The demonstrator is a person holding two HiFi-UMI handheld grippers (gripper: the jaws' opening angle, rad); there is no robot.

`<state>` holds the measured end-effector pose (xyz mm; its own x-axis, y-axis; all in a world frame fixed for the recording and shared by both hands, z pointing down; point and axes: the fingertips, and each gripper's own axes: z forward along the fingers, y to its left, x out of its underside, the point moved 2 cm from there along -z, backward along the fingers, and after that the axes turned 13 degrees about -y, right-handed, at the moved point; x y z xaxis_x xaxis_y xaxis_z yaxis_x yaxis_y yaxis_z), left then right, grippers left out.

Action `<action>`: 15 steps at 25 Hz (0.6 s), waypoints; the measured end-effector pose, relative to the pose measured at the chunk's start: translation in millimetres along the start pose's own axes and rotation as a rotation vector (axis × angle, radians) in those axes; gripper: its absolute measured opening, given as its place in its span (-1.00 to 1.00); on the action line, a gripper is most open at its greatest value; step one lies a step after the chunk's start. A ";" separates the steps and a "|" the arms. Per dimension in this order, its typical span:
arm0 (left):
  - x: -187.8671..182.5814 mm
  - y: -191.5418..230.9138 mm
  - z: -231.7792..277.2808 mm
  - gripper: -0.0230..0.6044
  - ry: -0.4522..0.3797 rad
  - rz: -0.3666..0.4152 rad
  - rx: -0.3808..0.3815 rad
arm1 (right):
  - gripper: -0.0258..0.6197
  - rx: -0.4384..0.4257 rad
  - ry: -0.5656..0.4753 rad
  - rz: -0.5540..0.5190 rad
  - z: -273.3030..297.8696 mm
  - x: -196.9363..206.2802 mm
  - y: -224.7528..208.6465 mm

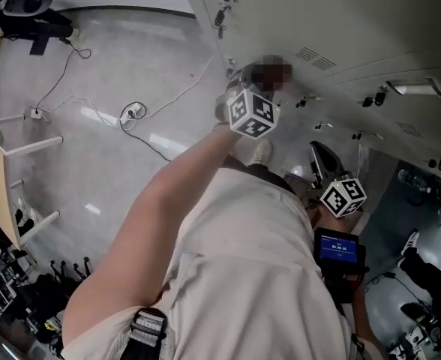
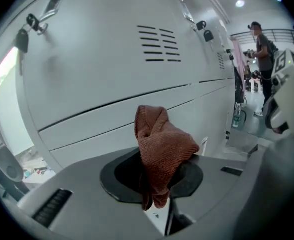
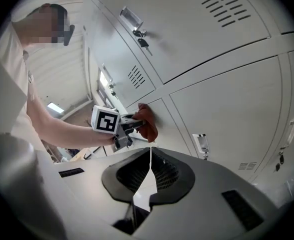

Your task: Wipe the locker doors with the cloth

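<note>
1. The left gripper [image 2: 154, 184] is clamped on a bunched rust-brown cloth [image 2: 162, 144], which sticks out past its jaw tips.
2. In the right gripper view the cloth touches a pale grey locker door [image 2: 112, 64], near the corner where the door seams meet.
3. That door has vent slots [image 2: 157, 44] in its upper part and a key [image 2: 22, 40] hanging at its left edge.
4. The right gripper [image 3: 150, 154] has its jaws pressed together with nothing between them, and it points at the lockers from lower down, well apart from the cloth.
5. White cables [image 1: 130, 115] lie on the grey floor [image 1: 93, 171].
</note>
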<state>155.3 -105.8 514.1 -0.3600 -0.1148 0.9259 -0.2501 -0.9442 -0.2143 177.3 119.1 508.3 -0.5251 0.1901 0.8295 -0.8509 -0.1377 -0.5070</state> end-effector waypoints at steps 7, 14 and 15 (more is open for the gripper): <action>33.2 109.6 -41.2 -0.70 0.002 0.037 -0.207 | -0.86 -0.069 0.080 -0.020 36.0 8.1 25.2; 64.7 152.8 -55.6 -0.70 0.057 -0.040 -0.462 | -0.86 -0.111 0.118 0.004 50.5 26.5 42.5; 72.3 148.9 -51.9 -0.70 0.078 -0.060 -0.483 | -0.86 -0.119 0.120 0.008 51.1 27.6 44.1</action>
<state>45.4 -238.6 532.9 -0.3939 -0.0239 0.9189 -0.6539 -0.6952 -0.2984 126.2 68.6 520.8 -0.5242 0.3055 0.7949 -0.8389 -0.0251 -0.5436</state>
